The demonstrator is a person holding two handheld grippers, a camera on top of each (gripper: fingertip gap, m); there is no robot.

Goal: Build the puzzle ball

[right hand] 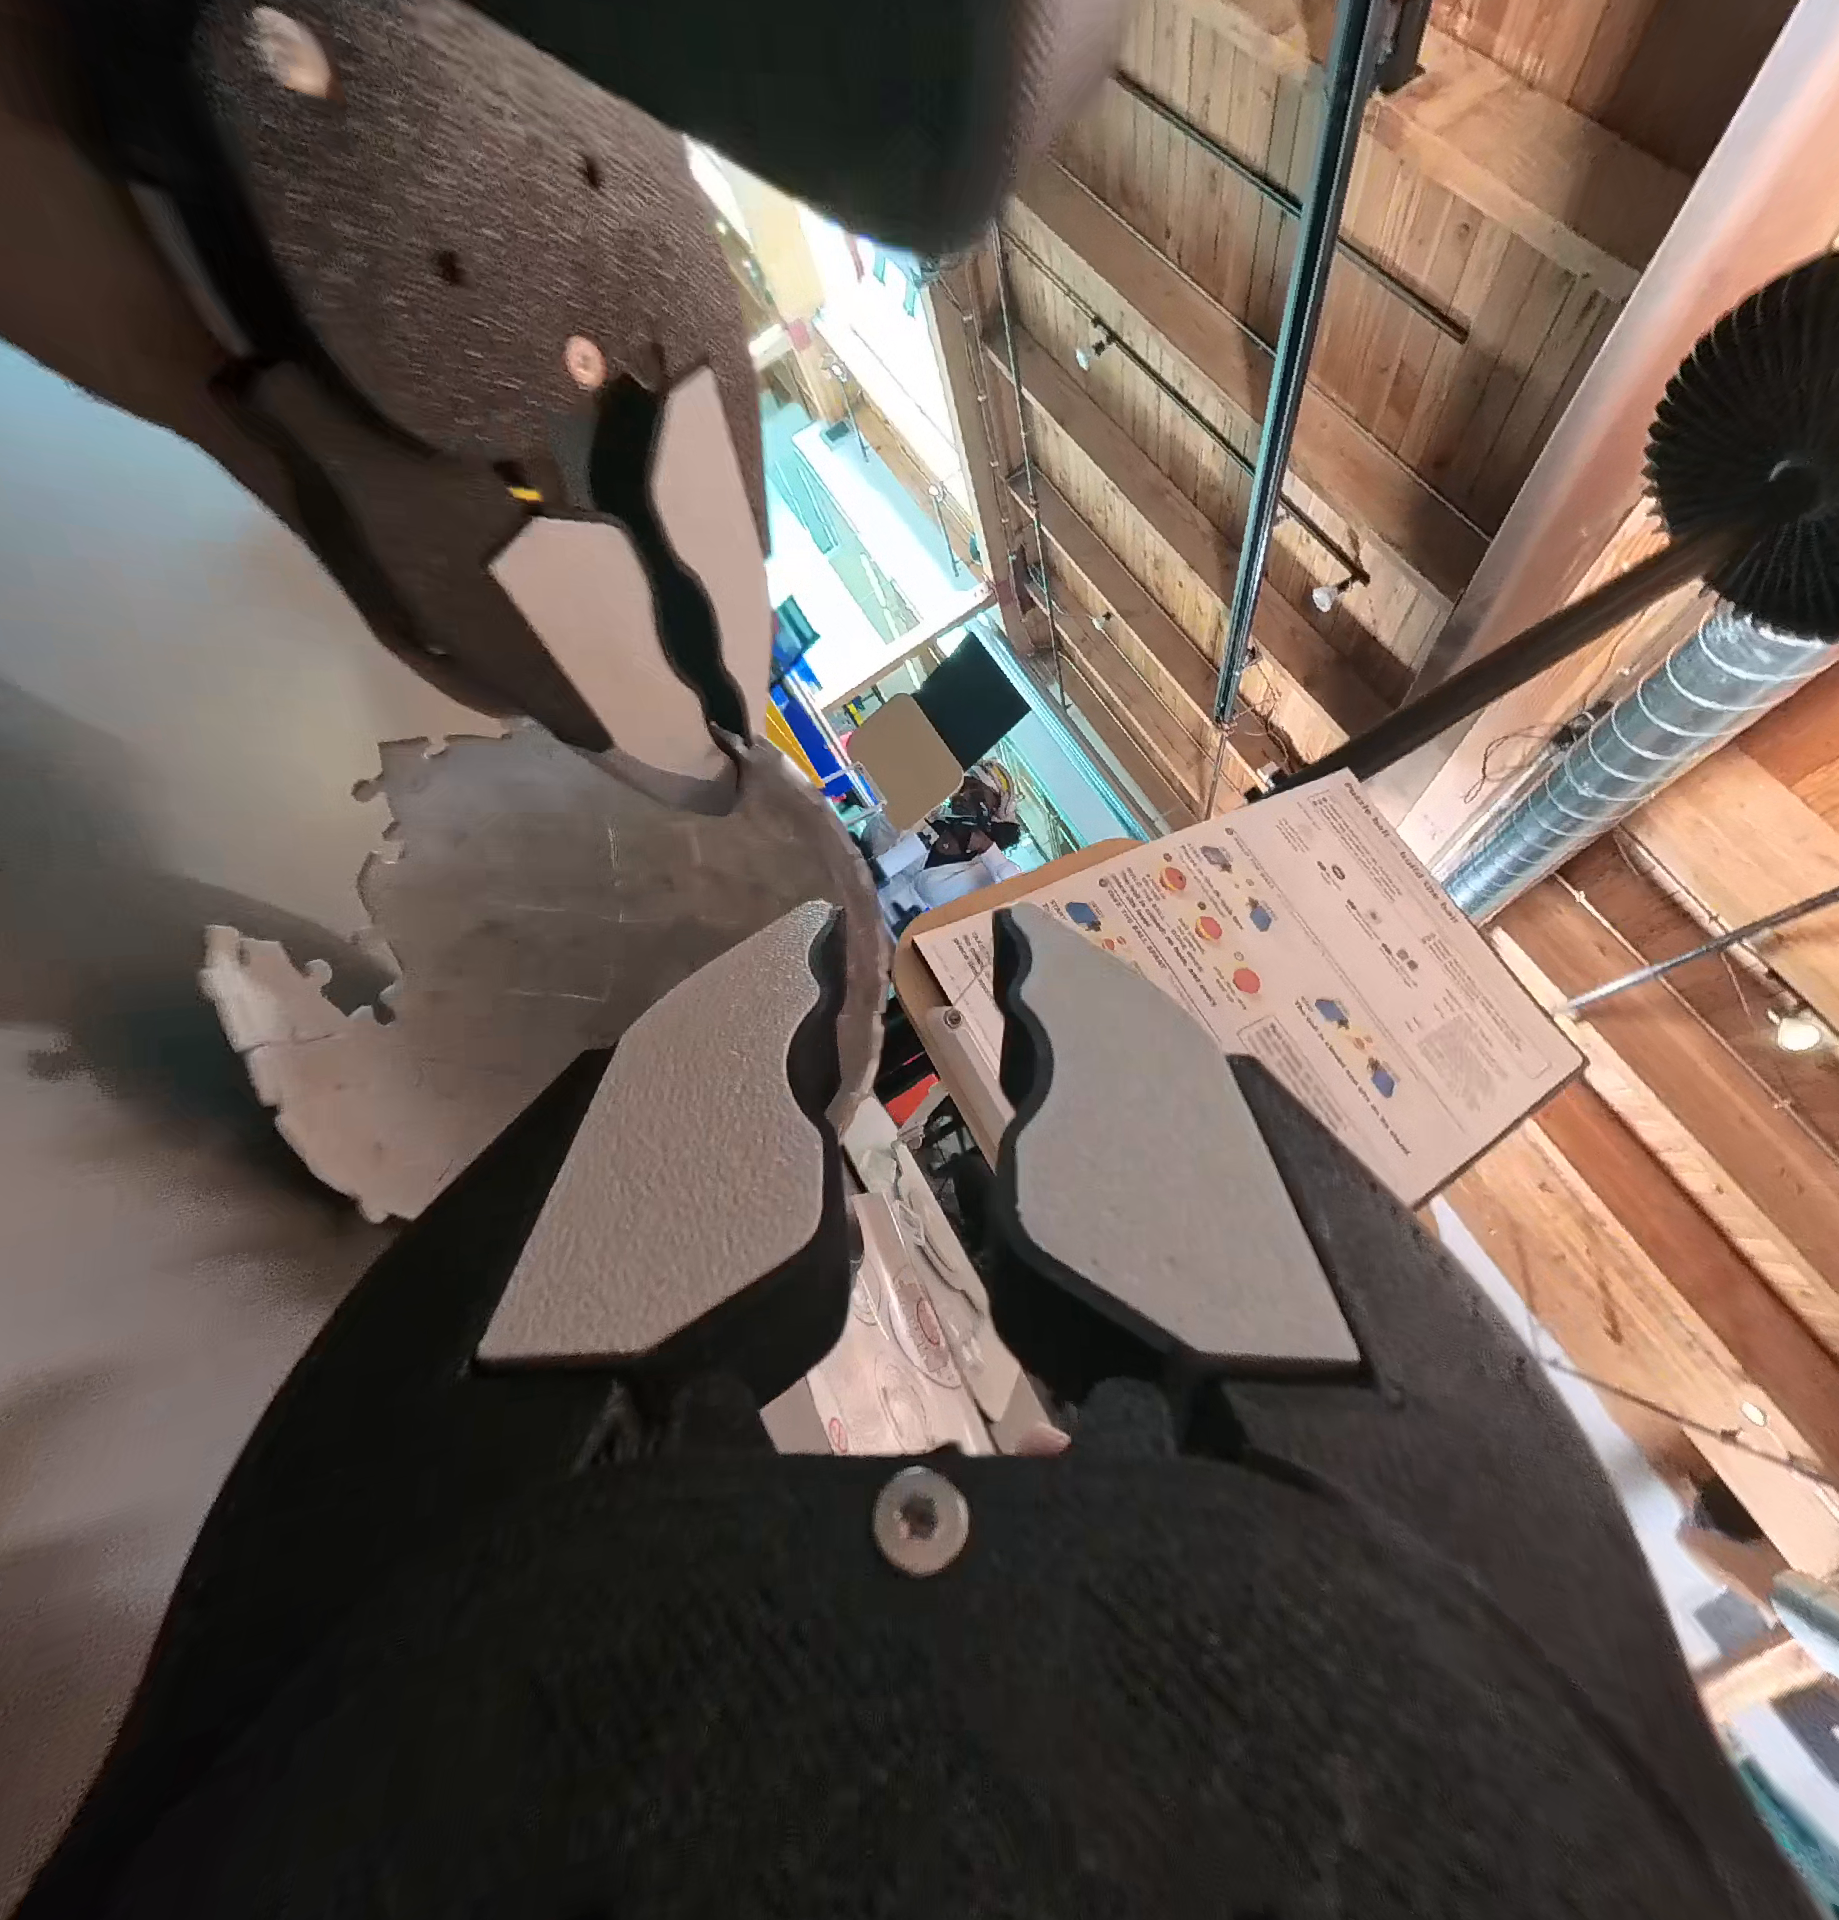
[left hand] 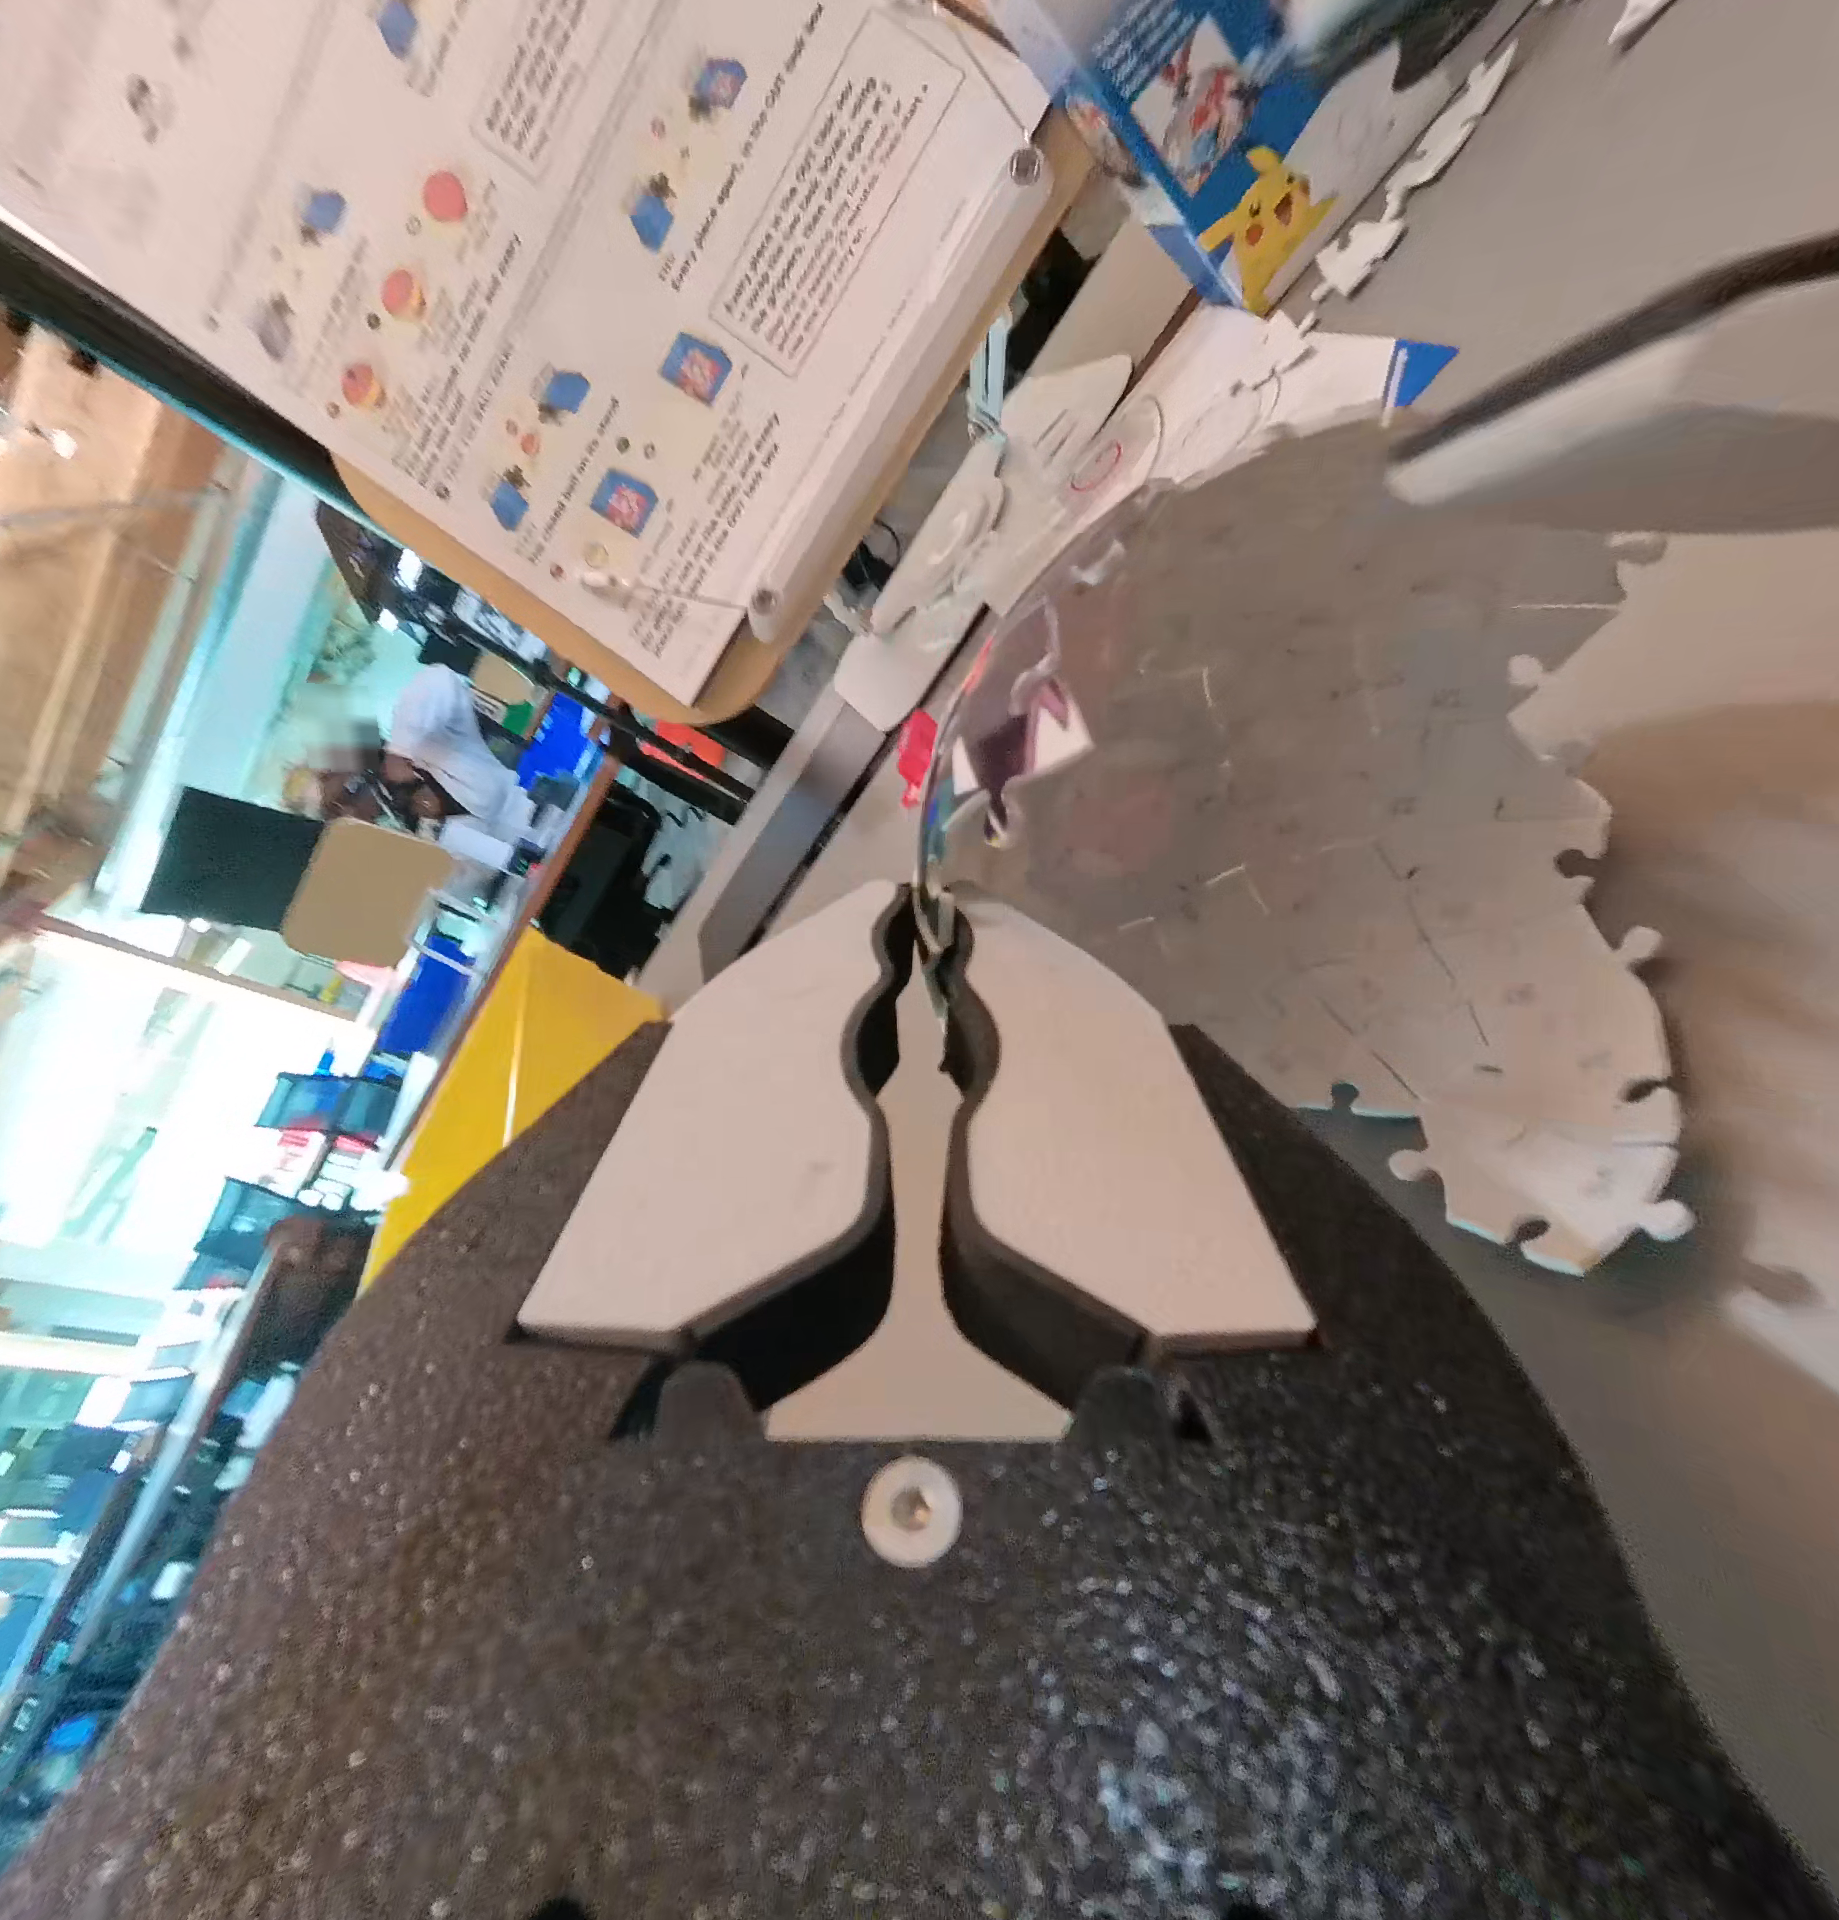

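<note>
A busy workshop with a timber ceiling point(right hand: 1258, 343) is showing behind the rig, and a person point(left hand: 447, 748) is standing far off past the fingers. An instruction sheet point(left hand: 541, 312) on a clipped board is leaning above and left of the left gripper point(left hand: 930, 935), ahead of it. A grey table point(left hand: 1621, 1507) is spreading to the right of the fingers, with a blue puzzle box point(left hand: 1216, 156) and loose pale pieces point(left hand: 1434, 135) lying far ahead on it.

The left gripper's fingers are pressing together, pinching the rim of the puzzle ball point(left hand: 1341, 852), a partly built curved shell with its grey inner side showing and its jagged edge fanning out to the right of the fingertips.

In the right wrist view, the same shell point(right hand: 541, 894) is sitting left of and just ahead of the right gripper point(right hand: 915, 935), whose fingers are standing spread with nothing between them. Its left finger point(right hand: 686, 1122) is lying just beside the shell's curved rim; whether it is touching is unclear. The sheet point(right hand: 1310, 966) is showing right of the fingers.
</note>
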